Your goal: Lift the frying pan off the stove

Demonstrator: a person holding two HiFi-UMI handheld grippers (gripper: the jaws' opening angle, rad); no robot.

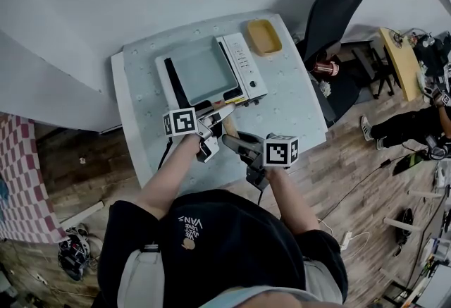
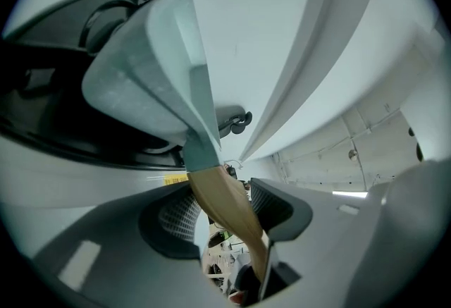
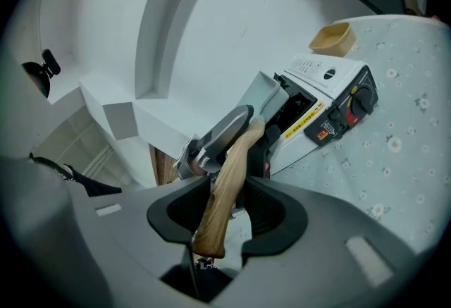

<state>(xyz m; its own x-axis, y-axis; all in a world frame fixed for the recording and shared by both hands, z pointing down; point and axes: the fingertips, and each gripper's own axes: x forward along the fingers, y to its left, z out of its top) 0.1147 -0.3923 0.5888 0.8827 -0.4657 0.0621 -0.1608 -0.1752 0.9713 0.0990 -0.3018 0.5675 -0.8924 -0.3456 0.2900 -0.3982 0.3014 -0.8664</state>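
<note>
Where the head view is nearest, at its lower middle, two grippers are seen side by side. One wooden handle (image 1: 227,125) is grasped by both. The left gripper (image 1: 214,129) has its jaws clenched on the handle close to the pan. The right gripper (image 1: 244,156) has its jaws clenched on the handle's free end, just below and to the right.

Beyond them, at the frame's centre, one square pale-green frying pan (image 1: 204,74) is seen over one white stove (image 1: 244,63). Whether the pan is clear of the burner cannot be told. In the right gripper view the pan is partly hidden by the left gripper. One black knob (image 3: 363,96) is shown on the stove's front.

Further up, one yellow dish (image 1: 264,37) lies on the flowered table (image 1: 296,102), apart from the stove. One black office chair (image 1: 338,3) is seen at upper right, and another person's legs (image 1: 402,127) at the right edge.
</note>
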